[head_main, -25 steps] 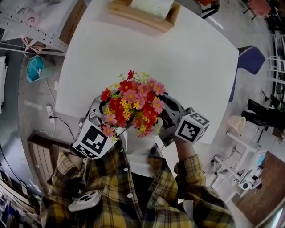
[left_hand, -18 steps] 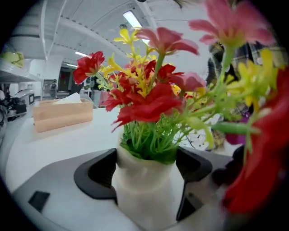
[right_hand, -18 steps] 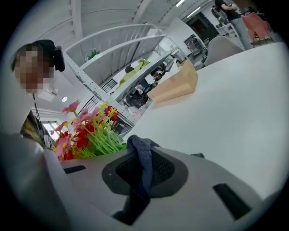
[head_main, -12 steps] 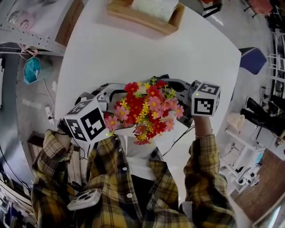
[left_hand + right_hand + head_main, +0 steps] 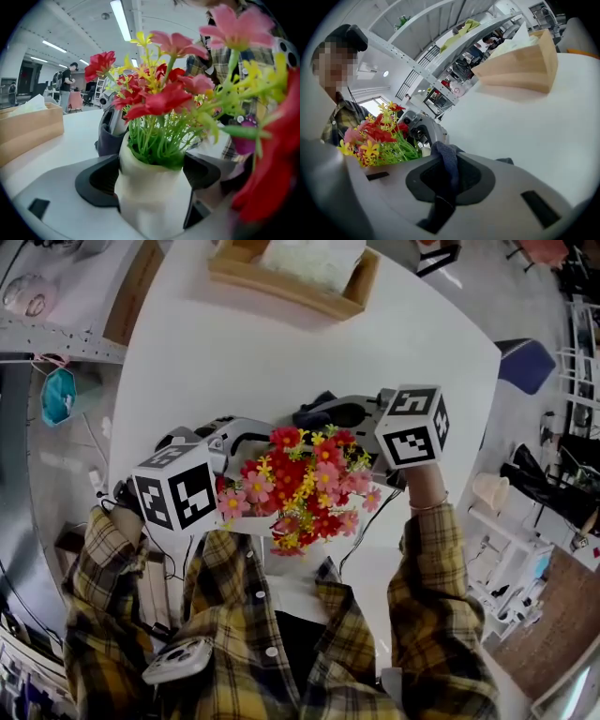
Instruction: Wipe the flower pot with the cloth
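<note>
A white flower pot (image 5: 152, 192) full of red, pink and yellow flowers (image 5: 302, 486) is held above the white table (image 5: 234, 343). My left gripper (image 5: 251, 451) is shut on the pot, one jaw on each side; in the head view the blooms hide its fingertips. My right gripper (image 5: 317, 414) sits just beyond the flowers, shut on a dark blue cloth (image 5: 447, 171) that hangs between its jaws. From the left gripper view the cloth (image 5: 110, 138) is close behind the pot; whether they touch I cannot tell. The flowers (image 5: 379, 136) and left gripper (image 5: 419, 126) show in the right gripper view.
A wooden tissue box (image 5: 291, 273) stands at the table's far edge, also seen as the tissue box (image 5: 520, 61) in the right gripper view. A cable (image 5: 370, 526) trails off the near edge by the person's plaid shirt. Chairs and shelving surround the table.
Both grippers have moved away from the person's body, carrying the pot further over the table. The right gripper with the cloth swung from the near right side round to the far side of the flowers.
</note>
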Demonstrator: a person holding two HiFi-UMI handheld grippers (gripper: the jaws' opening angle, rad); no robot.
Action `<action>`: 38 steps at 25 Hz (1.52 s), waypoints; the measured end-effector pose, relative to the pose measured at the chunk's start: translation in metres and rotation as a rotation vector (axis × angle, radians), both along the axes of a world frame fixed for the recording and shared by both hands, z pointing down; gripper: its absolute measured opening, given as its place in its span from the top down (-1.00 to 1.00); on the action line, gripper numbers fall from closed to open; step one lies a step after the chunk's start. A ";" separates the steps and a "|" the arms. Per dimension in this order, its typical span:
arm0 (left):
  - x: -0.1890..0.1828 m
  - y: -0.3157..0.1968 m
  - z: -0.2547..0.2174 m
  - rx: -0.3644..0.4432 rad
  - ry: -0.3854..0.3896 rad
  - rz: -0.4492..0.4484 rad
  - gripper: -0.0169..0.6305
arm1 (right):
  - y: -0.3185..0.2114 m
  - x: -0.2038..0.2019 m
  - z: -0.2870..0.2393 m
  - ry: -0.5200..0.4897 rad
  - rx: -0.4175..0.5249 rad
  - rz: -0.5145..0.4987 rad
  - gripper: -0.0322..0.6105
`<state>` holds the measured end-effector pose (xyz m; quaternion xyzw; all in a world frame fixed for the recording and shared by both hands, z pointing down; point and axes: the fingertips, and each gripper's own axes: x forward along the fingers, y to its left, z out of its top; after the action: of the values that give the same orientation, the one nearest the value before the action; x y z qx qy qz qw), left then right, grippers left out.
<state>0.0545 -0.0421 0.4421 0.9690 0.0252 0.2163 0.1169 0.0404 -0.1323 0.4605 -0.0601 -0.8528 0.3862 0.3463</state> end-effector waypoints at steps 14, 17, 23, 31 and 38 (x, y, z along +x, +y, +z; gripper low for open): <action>-0.053 0.006 -0.022 -0.026 0.025 -0.492 -0.32 | -0.016 0.035 -0.052 -0.091 0.199 0.230 0.85; -0.066 0.012 -0.043 -0.028 0.093 -0.613 -0.31 | -0.020 0.044 -0.075 -0.125 0.285 0.306 0.85; -0.053 0.036 -0.121 0.030 0.209 -0.784 -0.12 | 0.004 0.083 -0.150 -0.203 0.455 0.422 0.85; -0.021 0.035 -0.206 0.120 0.273 -0.843 0.17 | 0.036 0.094 -0.243 -0.341 0.662 0.521 0.85; 0.038 0.025 -0.261 0.173 0.314 -0.873 0.66 | 0.068 0.123 -0.302 -0.437 0.783 0.638 0.85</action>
<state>0.0925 -0.0170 0.1808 0.9161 -0.3855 -0.0010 0.1103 0.1639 -0.0643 0.1584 0.2558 -0.9608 0.1046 0.0237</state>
